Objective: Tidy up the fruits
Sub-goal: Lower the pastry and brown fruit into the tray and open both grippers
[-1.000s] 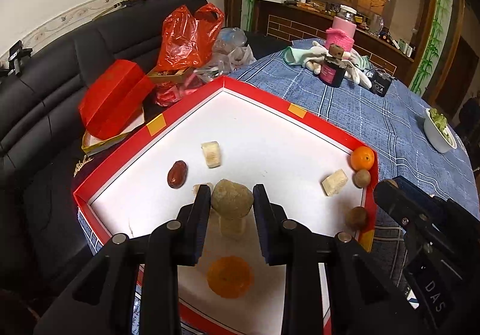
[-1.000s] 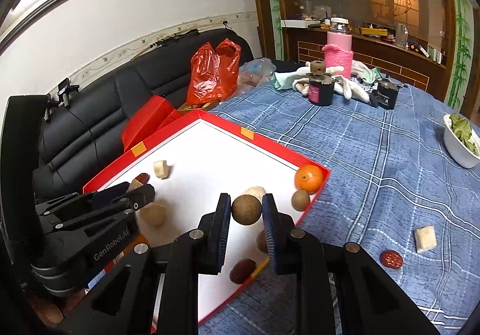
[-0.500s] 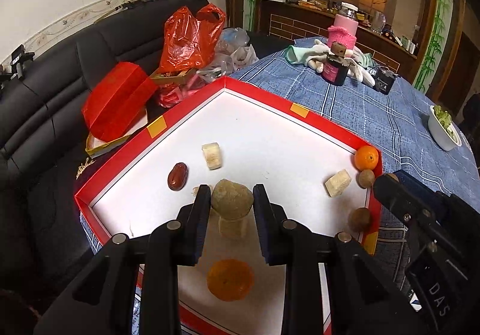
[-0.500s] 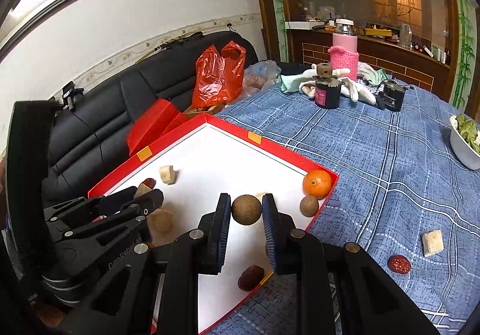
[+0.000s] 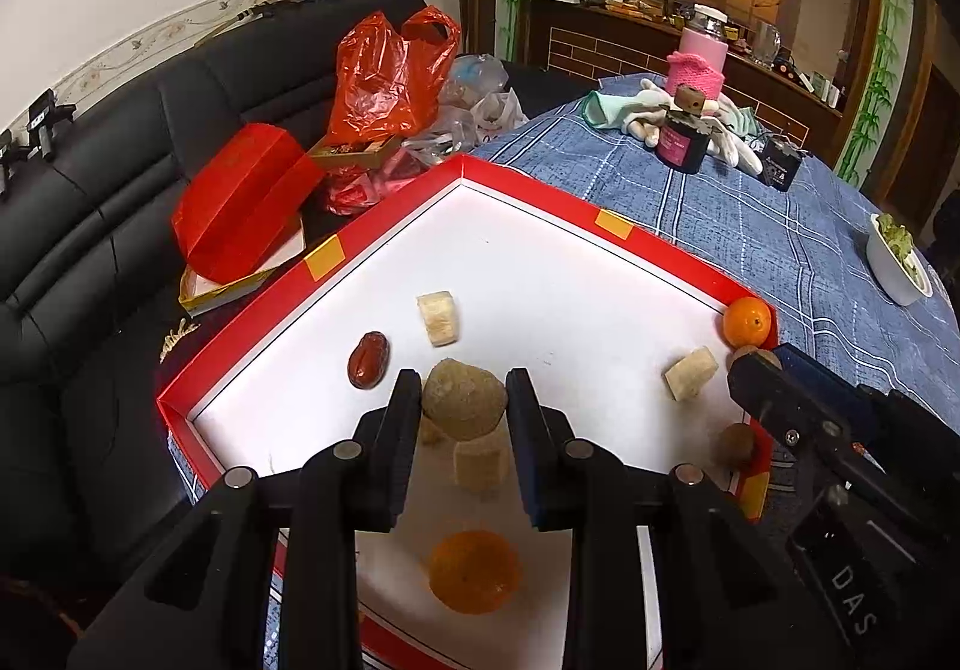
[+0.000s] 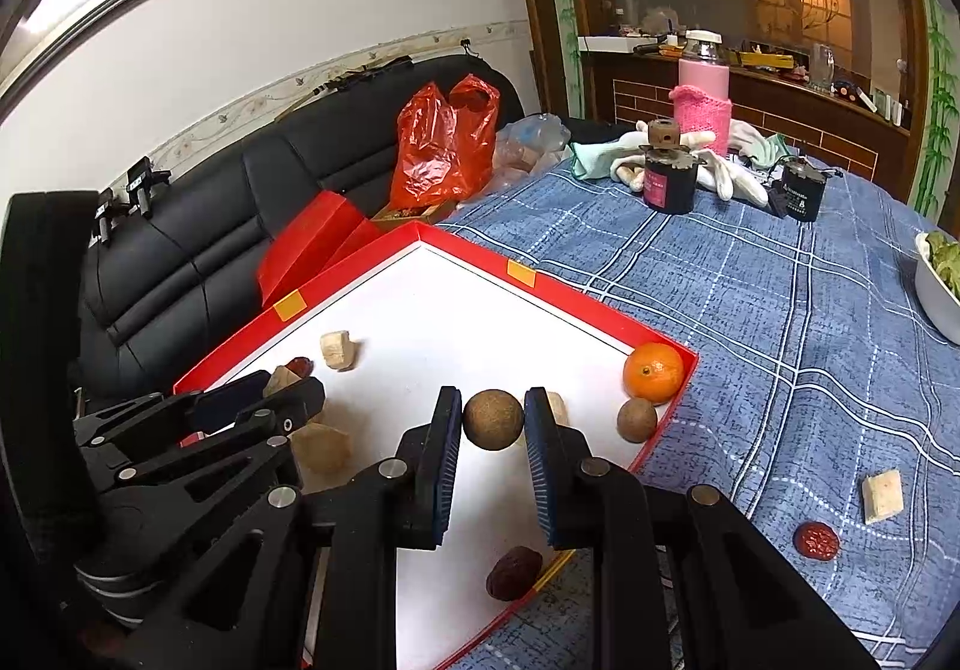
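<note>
So both hands are loaded at once here. The left gripper (image 5: 462, 406) is pinching a lumpy tan potato-shaped fruit (image 5: 463, 397) between its pads, held up above the shallow red-rimmed tray with the white floor (image 5: 384, 229). The right gripper (image 6: 493, 421) is pinched on a small round brown ball-like fruit (image 6: 492, 419), also lifted over the tray, a bit inward from the tray's right-hand corner.

That corner looks like a collection spot: a bright orange mandarin (image 6: 653, 372) sits jammed into it with another small brown round fruit (image 6: 637, 419) touching it, so my guess is the round things get grouped there. Over by the tray's left side there's a dark red date (image 5: 368, 367) next to a pale beige cut chunk (image 5: 440, 317), and a second orange (image 5: 474, 571) sits near the tray's front edge, under the left gripper.

Not everything is in yet. Out on the blue plaid tablecloth on the table (image 6: 780, 310), well to the right of the tray, there's a pale cube piece (image 6: 882, 496) and a flat red disc-shaped slice (image 6: 815, 540) beside it. Holding both fruits high probably keeps them from knocking the loose pieces underneath.
</note>
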A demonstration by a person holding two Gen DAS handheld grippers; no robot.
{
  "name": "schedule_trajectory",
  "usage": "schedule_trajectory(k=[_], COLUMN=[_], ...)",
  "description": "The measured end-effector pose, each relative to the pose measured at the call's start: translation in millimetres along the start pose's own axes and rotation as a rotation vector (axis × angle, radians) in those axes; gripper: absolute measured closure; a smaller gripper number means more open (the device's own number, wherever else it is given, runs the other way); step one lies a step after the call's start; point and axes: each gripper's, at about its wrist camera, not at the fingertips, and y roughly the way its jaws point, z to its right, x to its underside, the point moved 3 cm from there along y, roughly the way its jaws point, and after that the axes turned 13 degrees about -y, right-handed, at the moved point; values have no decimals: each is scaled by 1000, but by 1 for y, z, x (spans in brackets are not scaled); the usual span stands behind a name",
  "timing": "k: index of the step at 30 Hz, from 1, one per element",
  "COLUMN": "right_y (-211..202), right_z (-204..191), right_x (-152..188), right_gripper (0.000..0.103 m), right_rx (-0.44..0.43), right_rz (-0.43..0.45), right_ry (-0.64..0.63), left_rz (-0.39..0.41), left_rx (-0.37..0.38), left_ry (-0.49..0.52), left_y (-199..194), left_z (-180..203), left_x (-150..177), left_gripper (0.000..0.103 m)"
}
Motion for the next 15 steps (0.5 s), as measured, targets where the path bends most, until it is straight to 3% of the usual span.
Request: schedule_trajectory(k=[15], right_y=[15], right_z=[-2], right_x=[1], right_gripper=[82], right_rx=[3], right_rz=[-33], right_ry=[-11], left_rz=[-12], left_rx=[-9], left_ry=[-5], left_y=[9], left_z=[-3], left_x=[-4], left_gripper=[76])
